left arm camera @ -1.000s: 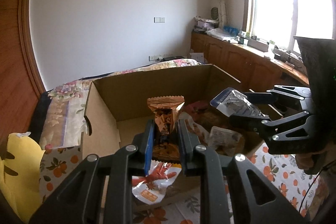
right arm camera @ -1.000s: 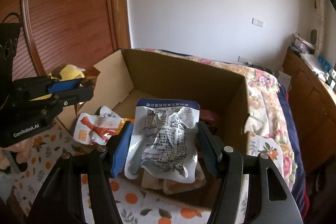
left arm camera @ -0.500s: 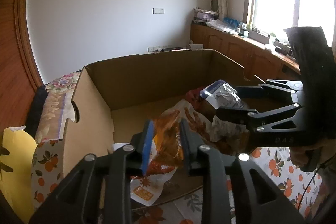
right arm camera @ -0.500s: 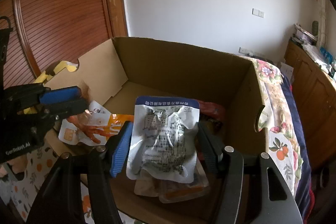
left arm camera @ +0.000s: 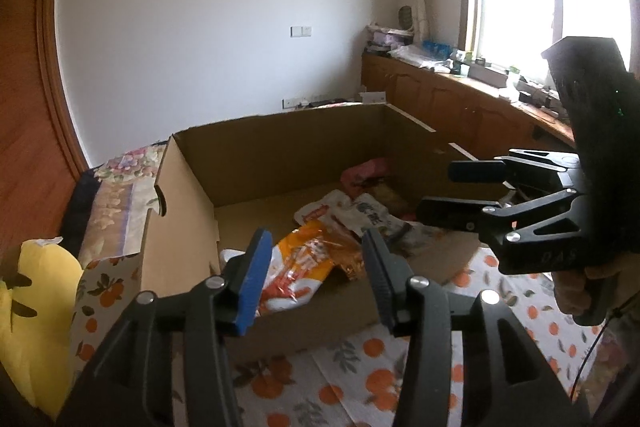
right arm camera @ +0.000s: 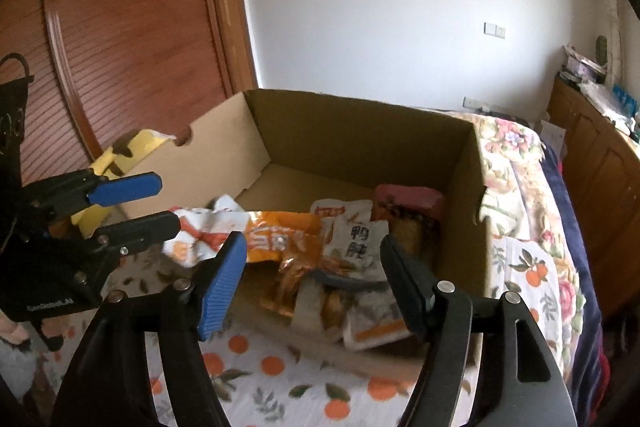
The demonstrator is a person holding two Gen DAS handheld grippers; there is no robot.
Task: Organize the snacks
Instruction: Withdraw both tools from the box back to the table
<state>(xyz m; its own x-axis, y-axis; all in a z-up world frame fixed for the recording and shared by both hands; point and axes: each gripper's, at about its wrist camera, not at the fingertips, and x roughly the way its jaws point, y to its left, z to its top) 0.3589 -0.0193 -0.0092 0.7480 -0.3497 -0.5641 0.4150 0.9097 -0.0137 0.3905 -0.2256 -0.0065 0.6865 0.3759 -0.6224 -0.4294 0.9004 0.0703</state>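
An open cardboard box lies on the bed with several snack packets inside: an orange packet, a white packet with black characters and a pink one. My left gripper is open and empty over the box's near edge; it also shows in the right wrist view. My right gripper is open and empty above the packets; it also shows in the left wrist view.
The bed has an orange-print cloth and a floral cover. A yellow plush toy lies left of the box. A wooden sliding door stands left. Wooden cabinets run under the window.
Both grippers have opened. The orange packet dropped from my left gripper and the silver-white packet from my right one; both now lie in the box.
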